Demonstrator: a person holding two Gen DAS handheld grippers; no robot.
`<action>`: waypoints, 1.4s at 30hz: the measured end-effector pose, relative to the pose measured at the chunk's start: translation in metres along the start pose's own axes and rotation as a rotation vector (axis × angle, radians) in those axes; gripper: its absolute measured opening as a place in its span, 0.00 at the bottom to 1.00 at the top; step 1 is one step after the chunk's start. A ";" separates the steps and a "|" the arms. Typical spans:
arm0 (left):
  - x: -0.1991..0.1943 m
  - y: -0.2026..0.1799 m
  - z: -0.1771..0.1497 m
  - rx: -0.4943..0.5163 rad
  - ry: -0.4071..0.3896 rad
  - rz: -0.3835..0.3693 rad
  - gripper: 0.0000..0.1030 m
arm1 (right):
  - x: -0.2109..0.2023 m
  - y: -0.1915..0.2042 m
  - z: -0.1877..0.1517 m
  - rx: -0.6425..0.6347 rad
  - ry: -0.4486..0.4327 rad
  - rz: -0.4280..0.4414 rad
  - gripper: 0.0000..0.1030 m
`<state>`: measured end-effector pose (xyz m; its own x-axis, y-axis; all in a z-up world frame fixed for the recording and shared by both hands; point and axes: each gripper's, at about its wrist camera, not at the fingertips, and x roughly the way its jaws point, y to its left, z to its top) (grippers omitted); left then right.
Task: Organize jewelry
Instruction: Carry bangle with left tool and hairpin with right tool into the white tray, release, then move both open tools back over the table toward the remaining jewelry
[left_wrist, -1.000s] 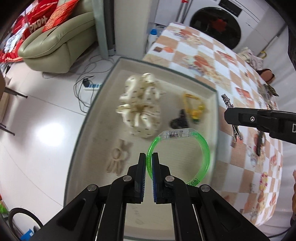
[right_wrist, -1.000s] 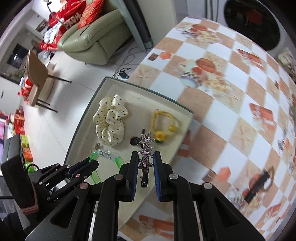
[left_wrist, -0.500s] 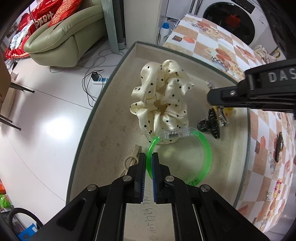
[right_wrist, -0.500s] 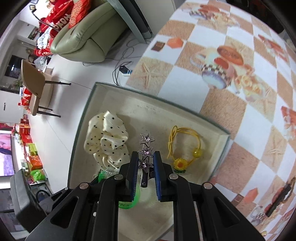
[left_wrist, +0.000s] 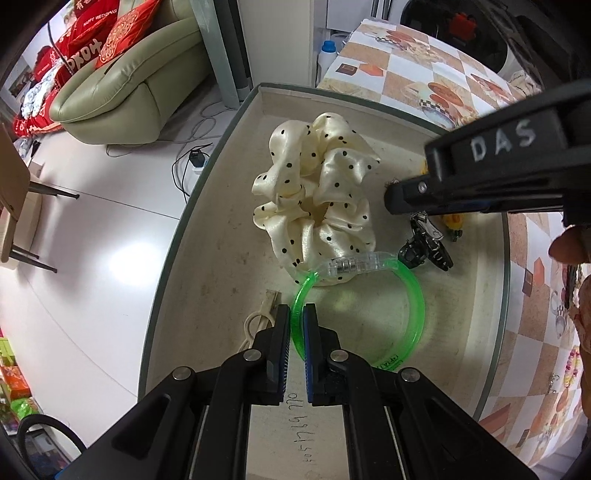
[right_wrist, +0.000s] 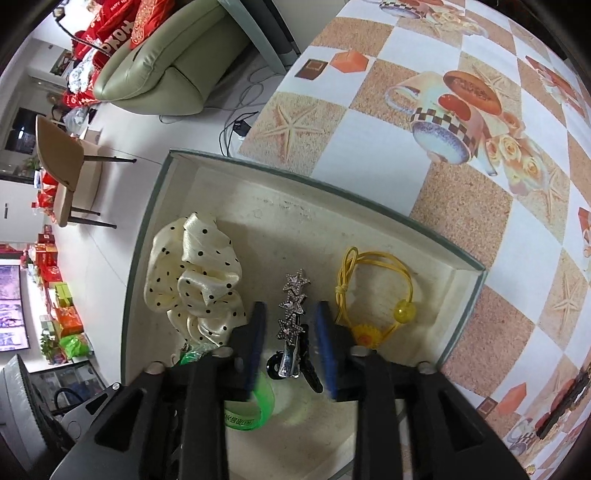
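Mid-task: the tray (right_wrist: 463, 275) already holds a satin polka-dot scrunchie (right_wrist: 195, 273), a yellow elastic tie with a bead (right_wrist: 373, 284) and a black claw clip (left_wrist: 424, 251), while more pieces wait on the tablecloth beyond its rim. Right gripper (right_wrist: 290, 343) has just been opening, and the rhinestone star clip (right_wrist: 293, 314) lies loose between its pads on the tray floor. Left gripper (left_wrist: 296, 334) is clenched on the glossy translucent green bangle (left_wrist: 415, 295), not yet released, beside the scrunchie.

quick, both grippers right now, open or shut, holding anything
Left gripper: shut on the green bangle.
Right gripper: jaws just opened; star hair clip lies loose between them in the tray.
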<state>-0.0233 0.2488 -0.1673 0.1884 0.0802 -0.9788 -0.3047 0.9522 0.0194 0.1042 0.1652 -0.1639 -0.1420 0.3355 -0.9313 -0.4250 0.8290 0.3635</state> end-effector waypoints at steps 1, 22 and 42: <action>-0.001 -0.001 0.000 0.001 0.001 0.003 0.10 | -0.004 -0.001 0.000 0.003 -0.009 0.007 0.44; -0.024 -0.020 -0.008 0.045 -0.010 0.083 1.00 | -0.101 -0.071 -0.081 0.135 -0.153 0.042 0.61; -0.078 -0.136 -0.005 0.313 -0.090 0.055 1.00 | -0.152 -0.213 -0.220 0.484 -0.220 -0.074 1.00</action>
<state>-0.0015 0.1118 -0.0945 0.2656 0.1461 -0.9530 -0.0177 0.9890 0.1467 0.0193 -0.1609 -0.1053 0.0857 0.3108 -0.9466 0.0418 0.9481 0.3151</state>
